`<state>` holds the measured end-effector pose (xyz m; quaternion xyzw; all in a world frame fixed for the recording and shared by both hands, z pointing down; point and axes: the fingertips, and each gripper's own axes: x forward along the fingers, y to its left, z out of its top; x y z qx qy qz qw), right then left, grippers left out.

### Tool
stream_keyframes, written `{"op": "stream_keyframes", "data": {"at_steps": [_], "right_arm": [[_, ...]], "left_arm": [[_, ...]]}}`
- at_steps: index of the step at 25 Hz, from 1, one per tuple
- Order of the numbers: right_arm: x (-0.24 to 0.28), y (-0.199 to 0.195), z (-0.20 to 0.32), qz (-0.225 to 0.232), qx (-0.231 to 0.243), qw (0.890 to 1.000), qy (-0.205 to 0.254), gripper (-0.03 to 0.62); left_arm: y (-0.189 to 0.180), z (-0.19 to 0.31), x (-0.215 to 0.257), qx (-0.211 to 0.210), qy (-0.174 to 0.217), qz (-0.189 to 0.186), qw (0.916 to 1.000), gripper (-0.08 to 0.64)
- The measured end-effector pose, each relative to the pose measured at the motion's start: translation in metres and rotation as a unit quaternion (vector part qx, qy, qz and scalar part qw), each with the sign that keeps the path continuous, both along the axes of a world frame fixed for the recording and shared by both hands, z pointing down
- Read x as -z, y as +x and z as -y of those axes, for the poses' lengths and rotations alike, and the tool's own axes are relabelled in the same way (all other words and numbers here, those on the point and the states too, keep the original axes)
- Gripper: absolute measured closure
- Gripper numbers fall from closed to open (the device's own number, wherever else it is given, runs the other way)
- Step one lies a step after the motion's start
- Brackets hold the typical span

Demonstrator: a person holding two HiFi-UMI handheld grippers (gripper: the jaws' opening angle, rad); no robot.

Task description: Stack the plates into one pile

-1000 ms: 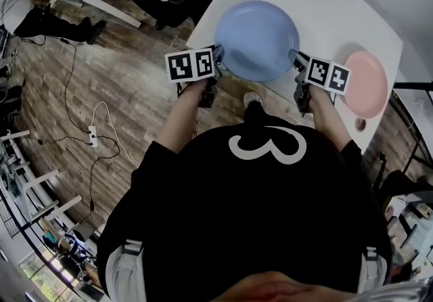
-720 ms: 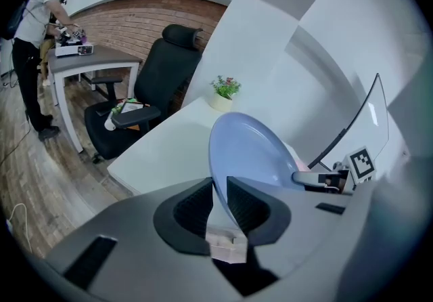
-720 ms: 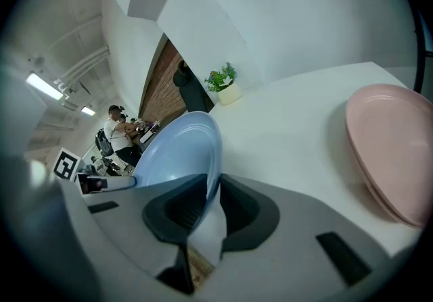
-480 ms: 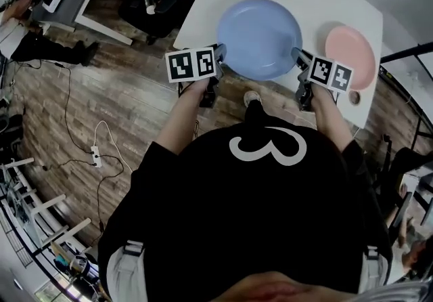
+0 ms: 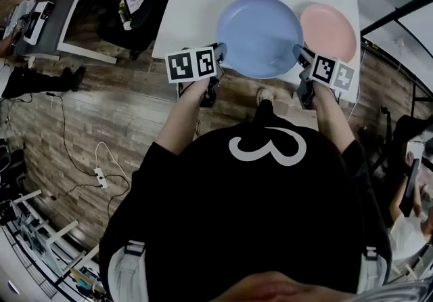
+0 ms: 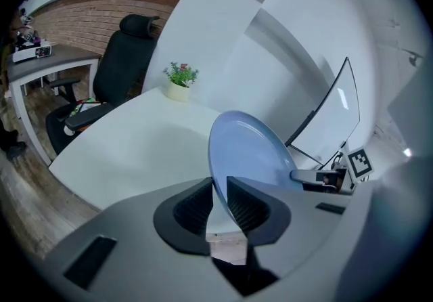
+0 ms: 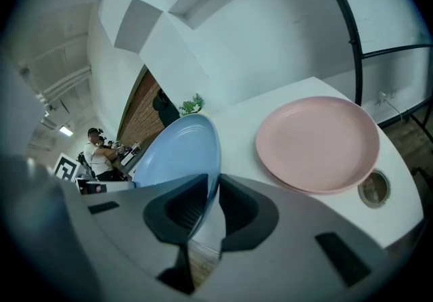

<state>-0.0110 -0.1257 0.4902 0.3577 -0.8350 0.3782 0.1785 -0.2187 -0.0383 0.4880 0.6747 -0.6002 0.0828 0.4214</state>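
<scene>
Left claw (image 5: 220,57) clamps the blue plate (image 5: 259,35) at 9 o'clock; right claw (image 5: 298,55), its jaws just closing, clamps it at 3 o'clock; stacking onto the pink plate (image 5: 328,31) seems still left to do.

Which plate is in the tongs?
The blue plate: the left tongs and the right tongs, whose jaws have just closed further, pinch its rim. The pink plate lies free on the table.

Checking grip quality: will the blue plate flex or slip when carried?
Probably stiff: the blue plate shows no sag, pinched only at opposite rim edges by the left gripper and right gripper, whose jaws just closed further on it. Smooth thin rim: could slip.
</scene>
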Motion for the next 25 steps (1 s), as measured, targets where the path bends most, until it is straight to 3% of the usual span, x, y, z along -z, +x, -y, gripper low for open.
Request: {"op": "stream_keyframes", "data": {"at_steps": [25], "right_arm": [[0.017,0.168,0.067,0.011,-0.121,0.993,-0.002,0.526]], "left_arm": [[0.154,0.115,0.018,-0.121,-0.007,0.013,0.9926,0.485]]}}
